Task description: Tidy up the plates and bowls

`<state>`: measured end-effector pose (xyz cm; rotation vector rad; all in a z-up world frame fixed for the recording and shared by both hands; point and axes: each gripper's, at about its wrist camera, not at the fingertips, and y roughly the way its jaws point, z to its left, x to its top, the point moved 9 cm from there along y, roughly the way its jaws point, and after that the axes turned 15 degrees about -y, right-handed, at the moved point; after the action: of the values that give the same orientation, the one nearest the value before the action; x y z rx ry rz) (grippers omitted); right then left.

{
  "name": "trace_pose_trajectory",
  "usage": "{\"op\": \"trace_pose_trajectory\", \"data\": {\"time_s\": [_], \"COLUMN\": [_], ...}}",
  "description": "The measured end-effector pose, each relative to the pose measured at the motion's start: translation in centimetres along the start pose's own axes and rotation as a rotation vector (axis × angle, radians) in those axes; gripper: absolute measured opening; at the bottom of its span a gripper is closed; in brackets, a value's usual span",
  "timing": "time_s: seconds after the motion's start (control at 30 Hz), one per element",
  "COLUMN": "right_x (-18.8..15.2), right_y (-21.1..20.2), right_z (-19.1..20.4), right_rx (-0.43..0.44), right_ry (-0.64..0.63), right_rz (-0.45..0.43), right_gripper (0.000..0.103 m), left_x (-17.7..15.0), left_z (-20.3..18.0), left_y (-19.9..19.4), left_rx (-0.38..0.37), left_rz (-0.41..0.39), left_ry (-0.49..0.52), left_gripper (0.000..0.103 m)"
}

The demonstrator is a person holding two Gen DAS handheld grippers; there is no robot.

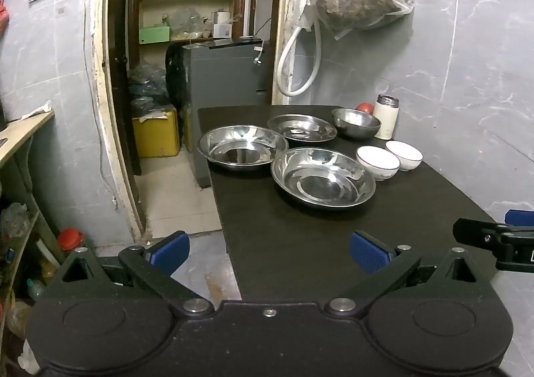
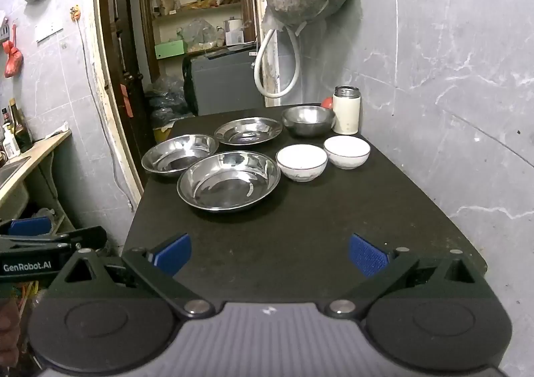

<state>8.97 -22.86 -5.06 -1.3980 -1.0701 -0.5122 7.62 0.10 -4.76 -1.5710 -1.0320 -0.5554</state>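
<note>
Nothing is lifted yet, so I judge the task is at its start. The left gripper [image 1: 268,253] and right gripper [image 2: 270,253] hang w/ jaws wide apart, empty, over the near end of the black table [image 2: 300,243]. Three steel plates, e.g. the nearest one [image 2: 228,180], a steel bowl [image 2: 307,120] and two white bowls [image 2: 301,163] stand apart at the far end. Next move prob. needs a reach forward to nest like w/ like. Only the right view shows the sink counter w/ bottles [image 2: 15,136].

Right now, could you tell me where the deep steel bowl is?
The deep steel bowl sits at the table's far end in both views, touching nothing, between the far steel plate and the white flask.
</note>
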Motion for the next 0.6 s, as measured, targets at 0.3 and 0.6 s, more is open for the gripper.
{"op": "trace_pose_trajectory", "data": {"time_s": [0.3,0.6], "right_x": [0.3,-0.1], "right_y": [0.3,-0.1], "right_z": [-0.2,-0.1], "right_rx": [0.0,-0.001], "right_ry": [0.002,-0.002], "right_rz": [0.003,0.0], "right_gripper": [0.103,0.103], "left_x": [-0.3,-0.4], "left_z": [-1.4,-0.9], "left_y": [-0.3,0.0], "left_rx": [-0.015,-0.019], "left_rz": [-0.001,0.004], "left_ry": [0.02,0.023], "left_gripper": [0.102,0.102]}}
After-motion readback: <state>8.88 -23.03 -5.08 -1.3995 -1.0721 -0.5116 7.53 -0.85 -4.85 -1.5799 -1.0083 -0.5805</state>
